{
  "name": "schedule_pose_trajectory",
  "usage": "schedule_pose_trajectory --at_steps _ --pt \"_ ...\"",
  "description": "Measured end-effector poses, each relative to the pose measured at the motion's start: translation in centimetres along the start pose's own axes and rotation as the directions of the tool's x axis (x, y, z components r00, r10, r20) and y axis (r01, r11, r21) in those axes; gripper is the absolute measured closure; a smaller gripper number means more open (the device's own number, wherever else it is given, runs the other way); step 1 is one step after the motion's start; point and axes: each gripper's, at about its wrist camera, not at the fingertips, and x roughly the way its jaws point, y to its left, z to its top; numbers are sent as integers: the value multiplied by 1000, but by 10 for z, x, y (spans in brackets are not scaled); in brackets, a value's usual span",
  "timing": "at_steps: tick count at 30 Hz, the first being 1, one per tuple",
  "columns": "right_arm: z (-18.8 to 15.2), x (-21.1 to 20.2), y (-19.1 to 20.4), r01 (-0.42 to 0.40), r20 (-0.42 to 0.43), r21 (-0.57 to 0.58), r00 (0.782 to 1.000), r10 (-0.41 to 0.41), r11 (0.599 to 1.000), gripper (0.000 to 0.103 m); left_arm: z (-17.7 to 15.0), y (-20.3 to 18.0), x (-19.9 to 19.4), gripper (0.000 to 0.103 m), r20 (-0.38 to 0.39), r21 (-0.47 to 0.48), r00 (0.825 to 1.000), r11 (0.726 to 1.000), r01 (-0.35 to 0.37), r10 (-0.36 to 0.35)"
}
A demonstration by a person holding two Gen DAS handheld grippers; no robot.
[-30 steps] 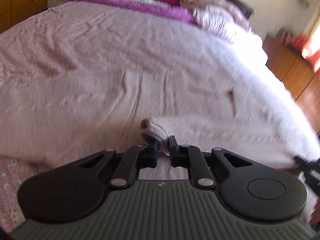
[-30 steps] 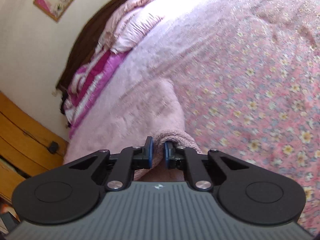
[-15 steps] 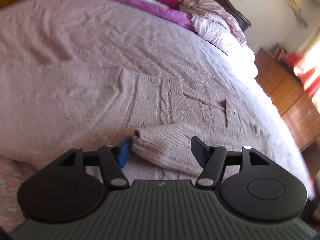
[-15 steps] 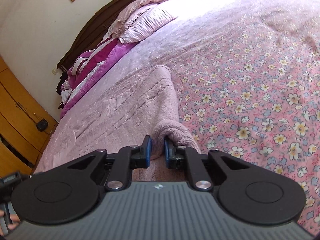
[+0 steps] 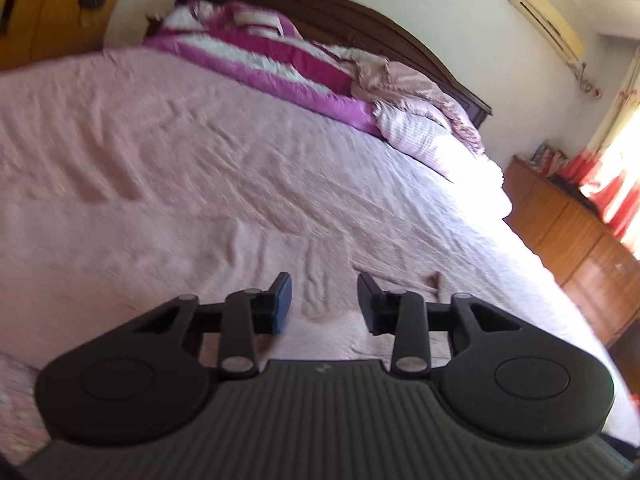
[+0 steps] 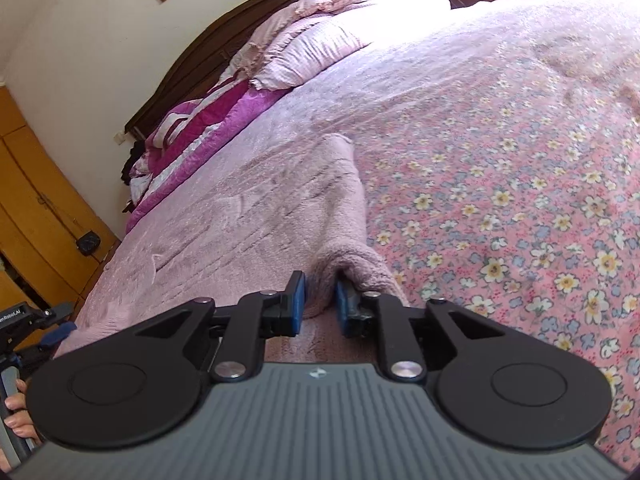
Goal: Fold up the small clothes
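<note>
A pale pink knitted sweater point(image 6: 280, 200) lies spread flat on the bed; in the left wrist view it point(image 5: 328, 264) blends into the pink bedspread. My left gripper point(image 5: 324, 300) hovers just above it, open with nothing between its fingers, and its jaws are closing. My right gripper point(image 6: 320, 304) sits at the sweater's right edge. A raised fold of the knit point(image 6: 348, 264) stands between its blue pads point(image 6: 298, 304). These jaws are opening and a gap shows beside the fabric.
A floral sheet point(image 6: 520, 200) covers the bed right of the sweater. Pillows point(image 6: 304, 48) and a magenta striped blanket point(image 5: 272, 56) lie by the dark headboard point(image 5: 360, 16). Wooden cabinets point(image 5: 580, 240) stand beyond the bed's far side. A hand point(image 6: 16, 404) shows at the lower left.
The left gripper let go of the sleeve cuff, opened wide, then narrowed and tilted upward off the knit. The right jaws, shut on the fold before, have parted.
</note>
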Motion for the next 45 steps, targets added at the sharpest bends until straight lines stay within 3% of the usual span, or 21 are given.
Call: schedule_pose_trajectory --at_steps 2,4,7,11,16,19,28,34,40,45 --pt "0 0 5 -8 -3 -27 1000 8 1000 67 0 2 1 63 -30 18 999 1000 -16 16" --pt "-1 -2 12 -21 -12 -63 1000 20 998 46 1 6 6 50 -69 8 997 999 -34 34" --pt "-1 -7 27 -11 -26 -119 1000 8 993 29 -4 10 15 45 -125 8 990 997 -70 71" --pt "-3 -19 47 -18 -57 -198 998 7 980 26 -15 10 29 45 -181 48 978 995 -93 100" --pt "-4 -35 67 -36 -37 -298 999 26 954 24 -26 -2 37 44 -168 209 967 966 -154 190" --pt "-3 -35 73 -19 -11 -333 1000 16 943 21 -26 -1 36 44 -169 220 965 962 -162 201" --pt "-13 -39 76 -45 -47 -311 998 32 950 18 -5 11 -2 43 -165 233 945 942 -241 282" --pt "-25 -47 89 -55 -41 -320 998 44 946 5 14 45 -41 43 -130 172 918 920 -351 374" --pt "-37 -53 99 -51 -45 -351 998 37 935 1 24 105 -67 43 -142 45 876 887 -460 462" --pt "-48 -52 96 -21 -63 -352 998 -1 936 0 27 149 -81 43 -130 -79 857 856 -511 499"
